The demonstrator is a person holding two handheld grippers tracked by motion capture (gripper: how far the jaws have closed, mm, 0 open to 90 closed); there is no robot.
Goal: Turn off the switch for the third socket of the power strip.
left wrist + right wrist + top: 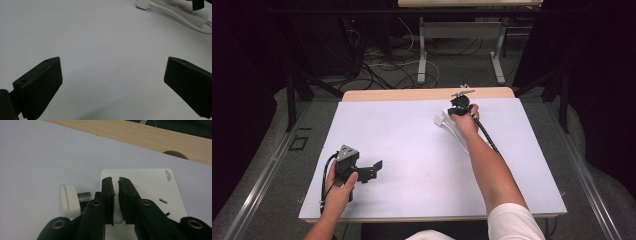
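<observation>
At far edge, your right gripper [115, 185] pinches thin white part over strip [147, 185]; pull straight, w/ left gripper [112, 82] jaws apart, idle.

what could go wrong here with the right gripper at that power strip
1. The right gripper is nearly shut over the white power strip, pinching something thin and white; a narrow hold like that may slip.
2. The white plug lies loose beside the strip with its prongs showing, so a sideways move could knock it.
3. The left gripper is open and far off, so nothing steadies the strip.
</observation>
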